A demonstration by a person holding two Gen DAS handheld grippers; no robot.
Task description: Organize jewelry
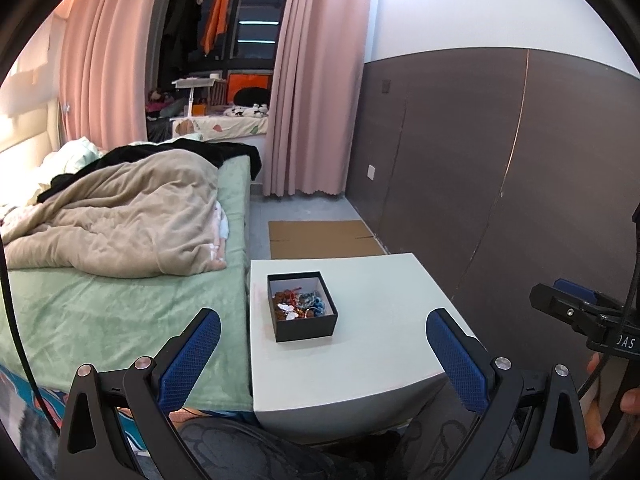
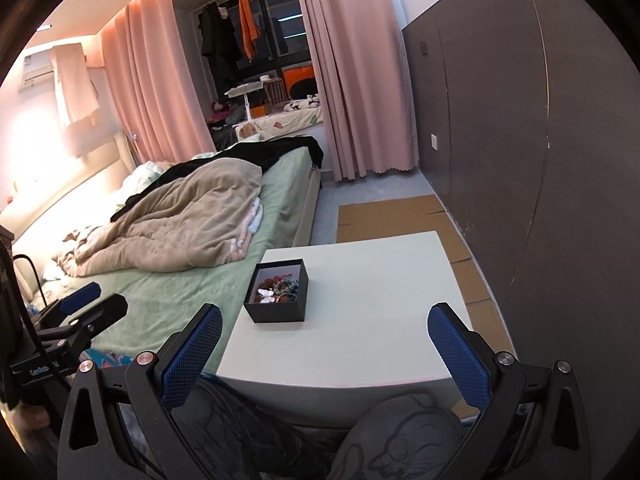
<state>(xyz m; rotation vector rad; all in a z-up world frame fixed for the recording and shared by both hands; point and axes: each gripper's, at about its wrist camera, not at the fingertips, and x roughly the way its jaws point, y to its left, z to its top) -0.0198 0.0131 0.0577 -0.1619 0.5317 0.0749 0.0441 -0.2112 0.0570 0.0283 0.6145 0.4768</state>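
1. The bed fills the left of the room, its green sheet running right up against the white surface where the work is. Anything dropped off that left edge would land in soft folds and be hard to find, so I would keep the sorting toward the middle and right of the surface, which is bare.

2. The black box sits open on the surface, toward the bed side and away from the near edge. It is light-looking card, so I would expect it to slide or tip if pulled at from one wall only.

3. The left gripper hangs back over the person's lap, short of the surface, its blue fingers spread wide with nothing between them. I would bring this one in to steady the box from outside.

4. The right gripper is likewise held back and low, its fingers wide apart and empty. It has the clearer line to the box and seems the one to do the picking.

5. The jewelry lies heaped inside the box: reddish-brown beads, something blue, and shiny silver pieces on the near side. It looks tangled, so I would go for a silver piece on top, narrow the fingers first, and lift slowly in case it drags the rest.
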